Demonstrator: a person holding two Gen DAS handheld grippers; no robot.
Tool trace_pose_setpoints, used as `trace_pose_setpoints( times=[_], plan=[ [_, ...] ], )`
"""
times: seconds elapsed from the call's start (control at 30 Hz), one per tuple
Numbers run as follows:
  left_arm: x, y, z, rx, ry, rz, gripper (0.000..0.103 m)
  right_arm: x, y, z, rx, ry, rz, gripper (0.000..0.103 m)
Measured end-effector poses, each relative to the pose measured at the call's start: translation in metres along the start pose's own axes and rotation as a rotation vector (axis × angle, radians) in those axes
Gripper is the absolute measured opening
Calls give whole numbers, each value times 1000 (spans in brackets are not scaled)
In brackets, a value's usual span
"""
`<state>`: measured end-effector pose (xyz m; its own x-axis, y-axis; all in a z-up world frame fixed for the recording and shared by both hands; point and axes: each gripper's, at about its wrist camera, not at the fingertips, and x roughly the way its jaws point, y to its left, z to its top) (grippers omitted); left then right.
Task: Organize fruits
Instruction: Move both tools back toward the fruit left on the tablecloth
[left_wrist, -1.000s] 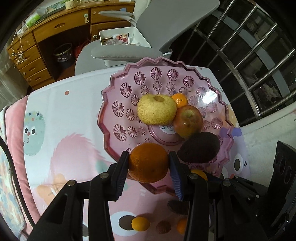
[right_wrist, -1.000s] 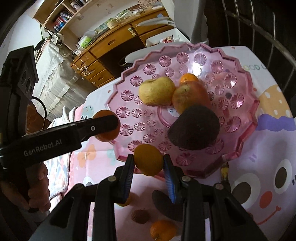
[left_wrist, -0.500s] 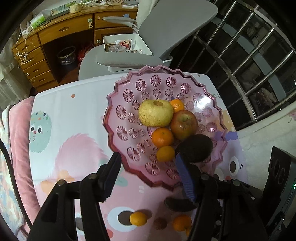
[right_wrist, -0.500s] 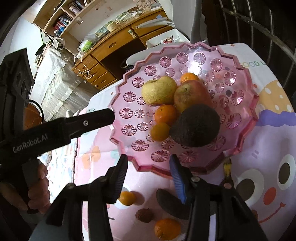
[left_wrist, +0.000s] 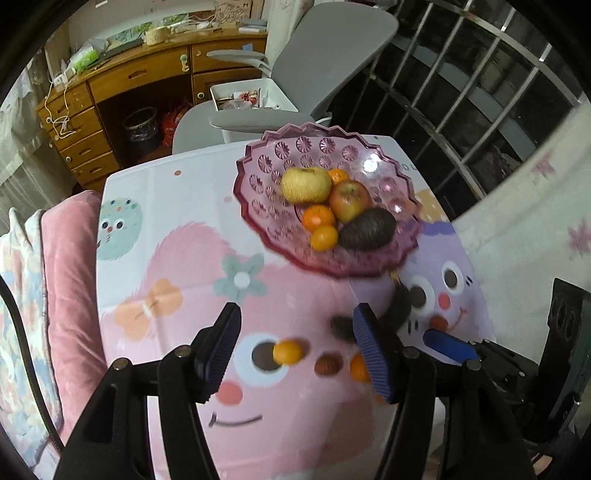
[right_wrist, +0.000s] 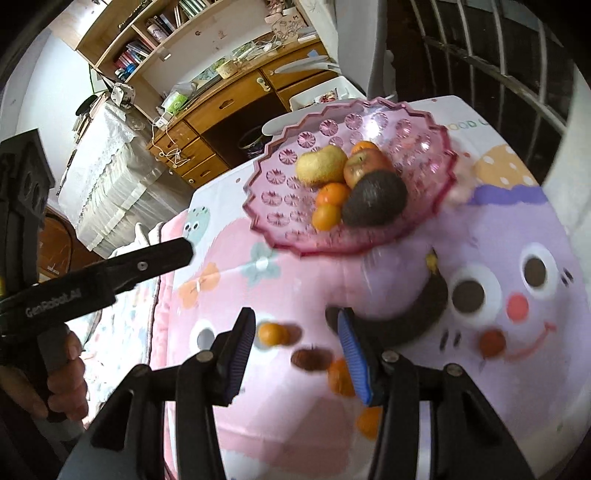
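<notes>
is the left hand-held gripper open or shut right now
Open. In the left wrist view the left hand-held gripper has its blue pads spread wide with only tablecloth and a small orange showing in the gap, nothing gripped.

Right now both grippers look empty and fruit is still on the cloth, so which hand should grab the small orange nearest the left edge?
Left, probably. The small round orange lies between the open left hand-held gripper fingers; the open right hand-held gripper has it near one finger.
</notes>
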<state>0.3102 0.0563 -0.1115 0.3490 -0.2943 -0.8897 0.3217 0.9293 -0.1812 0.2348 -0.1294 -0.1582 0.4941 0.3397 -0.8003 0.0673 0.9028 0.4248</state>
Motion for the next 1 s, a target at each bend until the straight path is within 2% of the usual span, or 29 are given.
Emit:
trace_pose_setpoints(
  times=[0.3, 0.57, 0.8, 1.0],
  plan=[
    [-32, -12, -66, 39, 22, -50, 62, -43, -4, -79, 69, -21, -97, 47],
    [-36, -25, -114, 20, 65, -91, 62, -65, -22, -119, 105, -15, -186, 47],
    [-20, -38, -136, -67, 121, -75, 62, -71, -60, -122, 95, 6, -240, 47],
    [-3, -57, -137, -163, 126, -54, 62, -68, -90, -99, 2, 49, -250, 47]
  ],
)
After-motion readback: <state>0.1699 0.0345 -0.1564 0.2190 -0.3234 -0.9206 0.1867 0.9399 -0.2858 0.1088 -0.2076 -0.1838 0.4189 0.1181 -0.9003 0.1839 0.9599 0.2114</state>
